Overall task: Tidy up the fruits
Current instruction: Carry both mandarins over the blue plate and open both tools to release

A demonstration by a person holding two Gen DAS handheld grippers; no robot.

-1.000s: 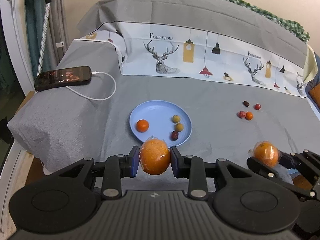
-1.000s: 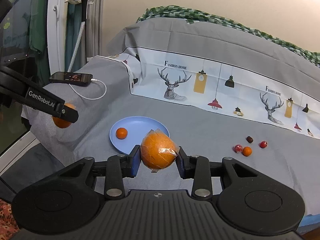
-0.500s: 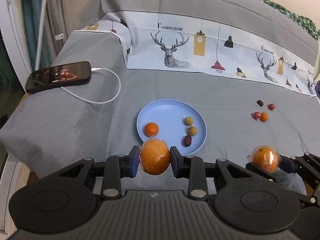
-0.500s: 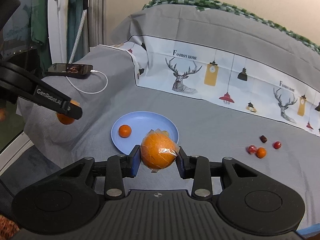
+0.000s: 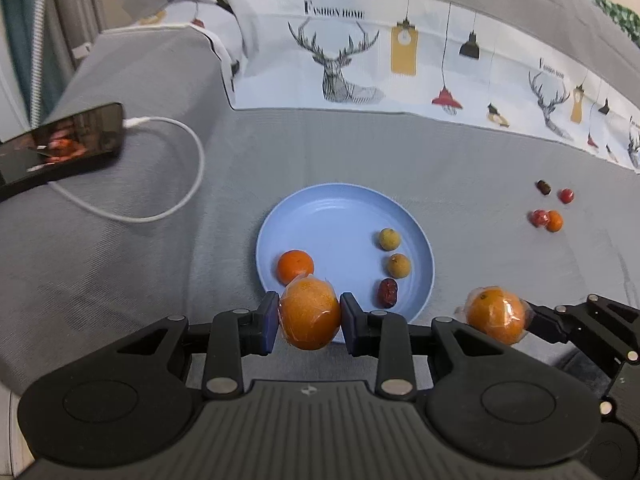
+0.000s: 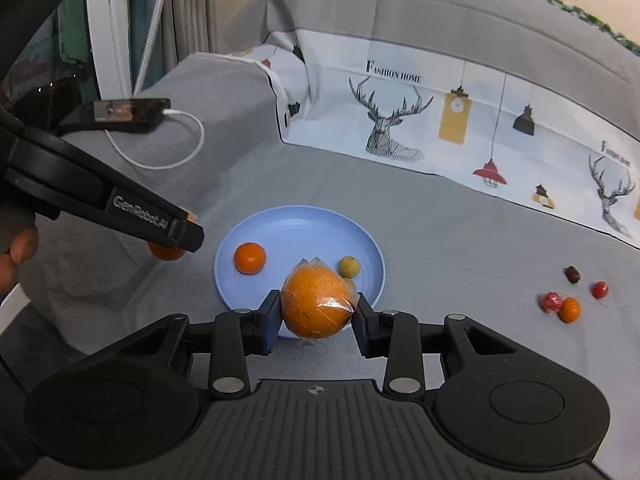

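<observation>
My left gripper [image 5: 309, 318] is shut on a plastic-wrapped orange [image 5: 310, 312], held just above the near rim of the blue plate [image 5: 336, 216]. My right gripper [image 6: 316, 314] is shut on a second wrapped orange [image 6: 316, 306], over the plate's [image 6: 296, 224] near edge. Each gripper shows in the other's view: the right one's wrapped orange [image 5: 496, 314] at lower right, the left one's arm [image 6: 100, 196] at left. On the plate lie a small tangerine [image 5: 295, 266], two yellowish round fruits [image 5: 390, 239] and a dark red date [image 5: 387, 292].
Several small fruits [image 5: 550, 208] lie loose on the grey sheet to the right of the plate. A phone [image 5: 60, 146] with a white charging cable [image 5: 176, 184] rests at the left. A deer-print cloth [image 5: 400, 60] rises behind. A hand [image 6: 16, 256] shows at the left edge.
Both grippers have moved forward and down toward the plate, each keeping its wrapped orange. The plate and the fruits on it now look larger and nearer.
</observation>
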